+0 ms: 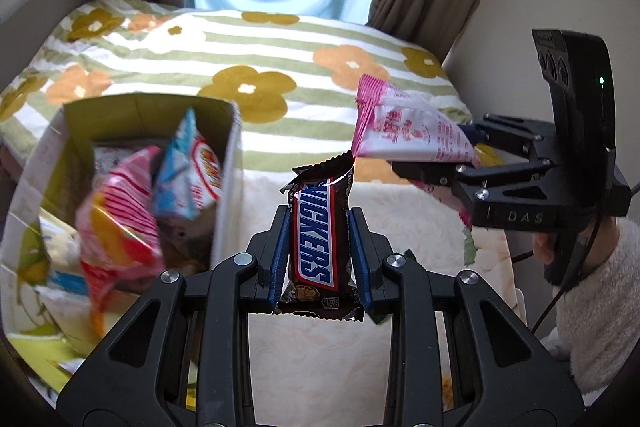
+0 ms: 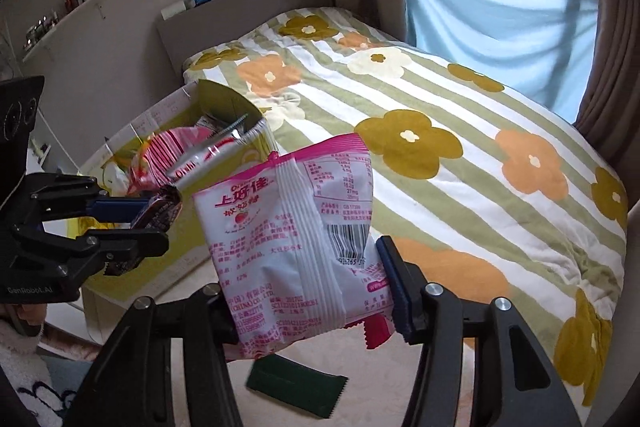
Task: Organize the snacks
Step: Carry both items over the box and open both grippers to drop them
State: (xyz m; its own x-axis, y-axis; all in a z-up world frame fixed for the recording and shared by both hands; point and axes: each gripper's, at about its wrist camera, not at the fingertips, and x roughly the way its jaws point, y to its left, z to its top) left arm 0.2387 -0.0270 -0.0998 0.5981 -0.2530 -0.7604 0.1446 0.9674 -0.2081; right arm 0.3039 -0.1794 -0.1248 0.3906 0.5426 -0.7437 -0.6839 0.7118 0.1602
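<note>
A Snickers bar is held upright in the left gripper, its jaws clenched on the bar's long sides, with the torn-looking upper end of the wrapper standing free above them. A pink-and-white snack bag is gripped by the right gripper, its jaws clamped across the bag's lower part, so that the bag leans up and away and its weight hangs off one end. Both snacks are carried in the air beside the open cardboard box, which stands at the edge of the flowered bed and is already crowded with packets that rise above its rim. The step in hand is judged to be the dropping of these two into the box. It would best be done one item at a time, so that the grippers are not brought against each other. Each snack should be carried over an open gap among the packets, lowered past the rim, and only then released. The bar is better slid in on end, and the puffy bag laid on top. A dark green wrapper is seen lying below on the pale cover.
</note>
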